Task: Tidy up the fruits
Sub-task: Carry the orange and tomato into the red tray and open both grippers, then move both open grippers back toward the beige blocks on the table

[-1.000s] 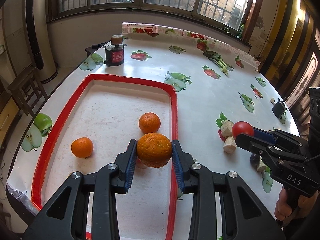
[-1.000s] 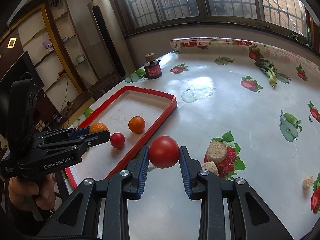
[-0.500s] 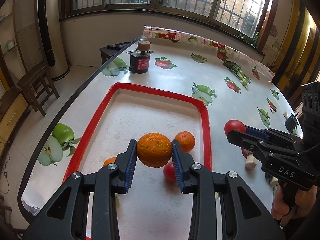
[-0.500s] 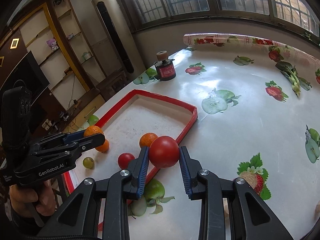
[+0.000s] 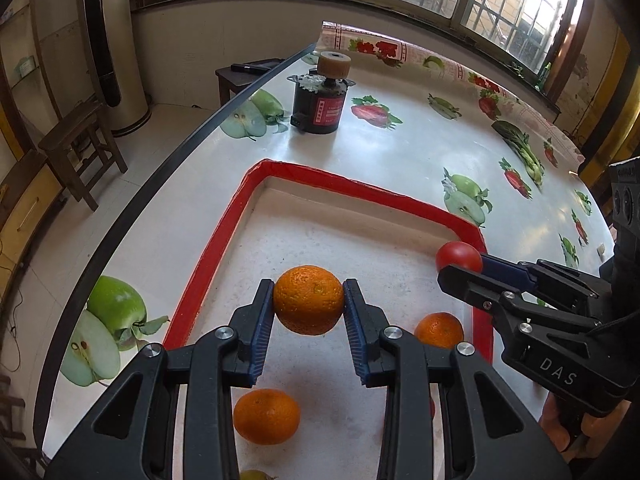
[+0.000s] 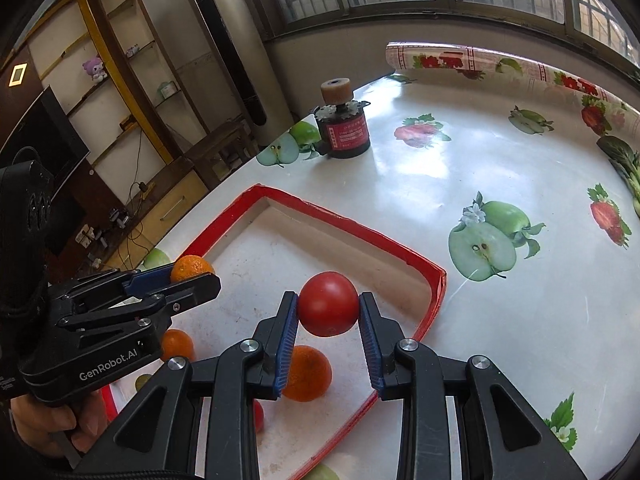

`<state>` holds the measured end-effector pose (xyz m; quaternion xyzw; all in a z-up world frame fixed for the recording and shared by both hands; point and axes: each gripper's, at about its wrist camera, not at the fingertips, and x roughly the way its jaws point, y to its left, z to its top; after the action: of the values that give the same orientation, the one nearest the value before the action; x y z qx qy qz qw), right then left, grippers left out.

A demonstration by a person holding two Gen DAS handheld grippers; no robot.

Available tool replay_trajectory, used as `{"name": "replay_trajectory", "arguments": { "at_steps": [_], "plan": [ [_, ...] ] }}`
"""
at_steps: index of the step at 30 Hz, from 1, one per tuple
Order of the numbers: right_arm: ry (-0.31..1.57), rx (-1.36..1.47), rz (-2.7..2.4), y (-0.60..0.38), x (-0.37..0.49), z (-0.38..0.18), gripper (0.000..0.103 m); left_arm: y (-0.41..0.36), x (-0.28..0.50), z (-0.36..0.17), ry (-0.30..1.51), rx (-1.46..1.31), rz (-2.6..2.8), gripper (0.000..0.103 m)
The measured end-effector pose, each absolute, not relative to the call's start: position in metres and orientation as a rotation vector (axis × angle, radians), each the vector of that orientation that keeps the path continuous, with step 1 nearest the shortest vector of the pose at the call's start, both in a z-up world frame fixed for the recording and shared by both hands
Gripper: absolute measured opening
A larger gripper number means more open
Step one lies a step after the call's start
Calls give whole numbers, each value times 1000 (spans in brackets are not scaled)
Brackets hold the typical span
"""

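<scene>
Our left gripper [image 5: 309, 307] clamps an orange [image 5: 309, 300] and our right gripper [image 6: 328, 312] a tomato [image 6: 328, 304], both above the tray [image 5: 200, 264]; our fingers [image 6: 280, 344] half hide loose fruit.

The surface [image 5: 400, 160] is a glossy white cloth printed with apples and strawberries. A red-rimmed tray [image 5: 224, 248] lies on it at lower centre of the left wrist view; a small black motor [image 5: 318, 106] stands upright beyond the tray, toward the top.
</scene>
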<state>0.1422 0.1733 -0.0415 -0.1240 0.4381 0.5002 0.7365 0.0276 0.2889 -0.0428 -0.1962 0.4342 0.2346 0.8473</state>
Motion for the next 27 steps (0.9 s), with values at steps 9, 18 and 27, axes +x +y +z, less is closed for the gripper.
{"name": "replay_trajectory", "arguments": {
  "at_steps": [9,18,27],
  "plan": [
    [990,-333,1082,187,147,-64,31,296,31,-64,974,-429,510,32],
    [961,-316,1073,183,147,-61,55,294,25,-60,968,-433,533,44],
    [894,-243,1082,139,138,-23,55,273,6,-30,886,-440,526,46]
  ]
}}
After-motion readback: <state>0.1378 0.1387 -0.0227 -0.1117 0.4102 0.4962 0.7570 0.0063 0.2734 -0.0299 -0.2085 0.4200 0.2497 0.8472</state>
